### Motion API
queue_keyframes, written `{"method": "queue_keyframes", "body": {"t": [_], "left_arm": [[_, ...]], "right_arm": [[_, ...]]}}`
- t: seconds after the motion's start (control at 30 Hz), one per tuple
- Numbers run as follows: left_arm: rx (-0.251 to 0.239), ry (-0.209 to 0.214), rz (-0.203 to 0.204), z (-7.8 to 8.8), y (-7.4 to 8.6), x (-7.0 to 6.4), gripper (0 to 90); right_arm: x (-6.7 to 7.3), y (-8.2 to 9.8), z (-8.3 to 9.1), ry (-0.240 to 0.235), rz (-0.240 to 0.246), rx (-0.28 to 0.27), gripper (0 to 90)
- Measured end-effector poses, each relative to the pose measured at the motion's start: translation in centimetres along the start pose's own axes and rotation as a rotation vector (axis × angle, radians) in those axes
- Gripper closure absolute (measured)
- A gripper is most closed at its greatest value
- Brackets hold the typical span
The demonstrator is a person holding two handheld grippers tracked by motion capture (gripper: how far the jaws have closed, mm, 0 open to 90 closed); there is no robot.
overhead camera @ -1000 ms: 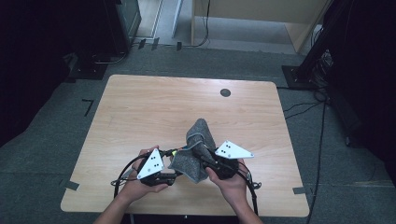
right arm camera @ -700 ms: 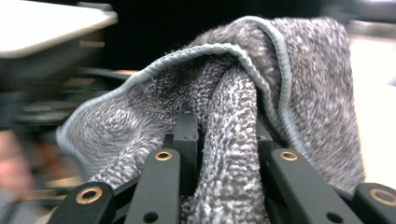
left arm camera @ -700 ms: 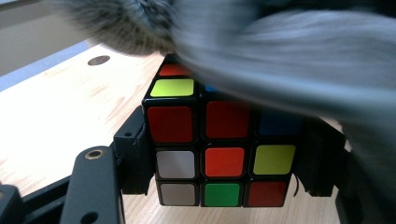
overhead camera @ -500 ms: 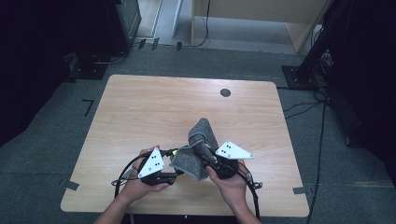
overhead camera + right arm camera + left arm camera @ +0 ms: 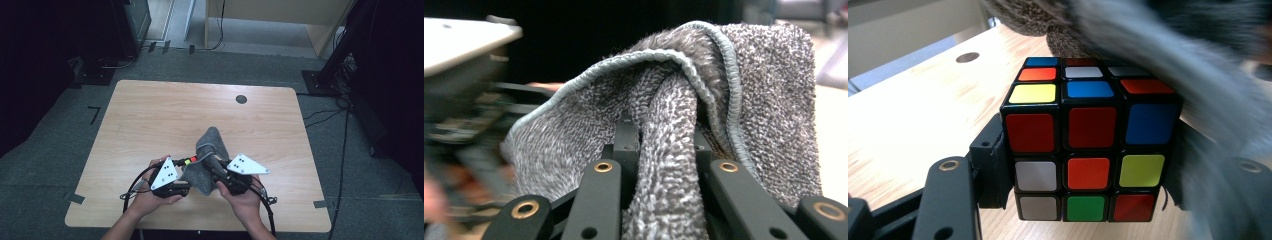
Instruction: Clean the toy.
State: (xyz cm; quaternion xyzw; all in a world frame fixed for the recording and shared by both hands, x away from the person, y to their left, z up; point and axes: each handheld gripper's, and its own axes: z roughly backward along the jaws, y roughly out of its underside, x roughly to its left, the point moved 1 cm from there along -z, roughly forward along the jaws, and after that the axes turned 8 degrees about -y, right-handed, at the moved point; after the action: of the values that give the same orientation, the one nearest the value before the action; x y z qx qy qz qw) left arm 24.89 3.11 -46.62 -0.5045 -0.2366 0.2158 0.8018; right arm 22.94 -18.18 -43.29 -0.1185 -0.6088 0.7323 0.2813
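A scrambled colour cube (image 5: 1088, 150) sits between the jaws of my left gripper (image 5: 1088, 170), which is shut on its sides just above the table. From above, the cube (image 5: 190, 160) peeks out as a red and green spot in front of the left gripper (image 5: 186, 172). A grey terry cloth (image 5: 664, 125) is pinched in my right gripper (image 5: 664, 147), shut on a fold of it. The cloth (image 5: 210, 150) drapes over the cube's right side and rises in a peak. In the left gripper view the cloth (image 5: 1168, 65) is blurred and hides the right jaw. The right gripper (image 5: 216, 170) meets the left at the table's near middle.
The wooden table (image 5: 150, 115) is bare beyond the hands, with a dark round hole (image 5: 241, 99) at the far right. Cables loop from both grippers toward the near edge (image 5: 135, 185). Dark stands and carpet surround the table.
The right gripper with the cloth has shifted slightly against the cube. The left hand and cube have kept still.
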Motion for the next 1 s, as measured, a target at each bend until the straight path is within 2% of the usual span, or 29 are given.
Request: {"method": "queue_keyframes", "body": {"t": [0.07,0.1,0.13,0.17,0.23,0.3,0.33,0.4,0.47,0.5,0.53,0.57,0.63,0.67,0.7,0.73,0.8,0.83,0.87,0.9,0.93,0.97,1.0], "left_arm": [[0.000,0.001,-0.012,0.1,-0.1,-0.2,34.3],[-0.005,0.006,-0.007,0.2,-0.1,-0.2,34.3],[-0.014,0.019,0.004,0.3,-0.1,-0.1,34.3],[-0.018,0.018,0.008,0.4,-0.1,0.0,34.3],[-0.014,0.008,0.015,0.3,-0.1,0.2,34.3],[-0.005,-0.005,0.004,0.1,0.0,0.1,34.3],[0.000,-0.011,-0.005,0.0,0.0,0.0,34.3],[0.001,-0.006,-0.012,0.0,-0.1,-0.2,34.3],[-0.011,0.005,-0.010,0.2,-0.3,-0.3,34.3],[-0.011,0.001,-0.011,0.3,-0.3,-0.3,34.3],[-0.015,0.005,-0.004,0.3,-0.2,-0.2,34.3],[-0.015,0.006,0.000,0.4,-0.2,0.0,34.4],[-0.016,0.000,0.008,0.4,-0.1,0.3,34.4],[-0.017,-0.001,0.009,0.4,-0.1,0.4,34.4],[-0.017,-0.004,0.007,0.4,-0.1,0.4,34.4],[-0.014,-0.009,0.001,0.3,-0.1,0.4,34.4],[-0.017,-0.002,0.005,0.3,-0.1,0.2,34.4],[-0.024,0.009,0.010,0.4,-0.3,0.2,34.4],[-0.025,0.006,0.004,0.5,-0.3,0.1,34.4],[-0.029,0.011,0.005,0.6,-0.3,0.2,34.4],[-0.039,0.025,0.012,0.7,-0.2,0.3,34.4],[-0.051,0.037,0.022,0.9,-0.1,0.4,34.4],[-0.063,0.044,0.028,1.0,-0.1,0.5,34.4]], "right_arm": [[1.2,0.1,-0.8,-0.040,0.058,0.025,75.5],[1.4,0.2,-0.9,-0.034,0.066,0.029,75.6],[1.1,0.1,-0.8,-0.032,0.052,0.025,75.7],[0.6,0.1,-0.6,-0.018,0.027,0.021,76.0],[-0.8,0.2,-0.1,0.081,0.022,0.032,76.6],[-1.3,0.2,0.3,0.098,-0.007,0.026,76.9],[-1.0,0.1,0.4,0.086,0.002,0.011,76.9],[0.3,-0.2,0.1,0.018,0.053,-0.013,76.9],[1.5,-0.2,-0.7,-0.026,0.095,0.024,76.9],[1.6,-0.1,-0.9,-0.024,0.107,0.032,77.0],[1.3,0.0,-0.8,-0.029,0.092,0.025,77.3],[0.7,0.0,-0.7,-0.015,0.067,0.025,77.7],[-0.9,0.2,-0.1,0.098,0.050,0.047,78.3],[-1.4,0.3,0.2,0.117,0.021,0.048,78.4],[-1.6,0.3,0.5,0.117,-0.001,0.032,78.3],[-1.4,0.1,0.6,0.097,-0.006,0.010,78.3],[0.0,-0.2,0.2,0.016,0.028,-0.013,78.1],[0.5,-0.2,-0.1,-0.009,0.045,-0.003,78.0],[1.0,-0.2,-0.6,-0.015,0.067,0.024,78.1],[1.1,-0.1,-0.7,-0.011,0.080,0.019,78.2],[0.6,-0.1,-0.5,-0.015,0.053,0.019,78.2],[-0.2,-0.1,-0.2,0.011,0.031,0.025,78.3],[-1.1,0.0,0.3,0.060,0.012,0.027,78.5]]}}
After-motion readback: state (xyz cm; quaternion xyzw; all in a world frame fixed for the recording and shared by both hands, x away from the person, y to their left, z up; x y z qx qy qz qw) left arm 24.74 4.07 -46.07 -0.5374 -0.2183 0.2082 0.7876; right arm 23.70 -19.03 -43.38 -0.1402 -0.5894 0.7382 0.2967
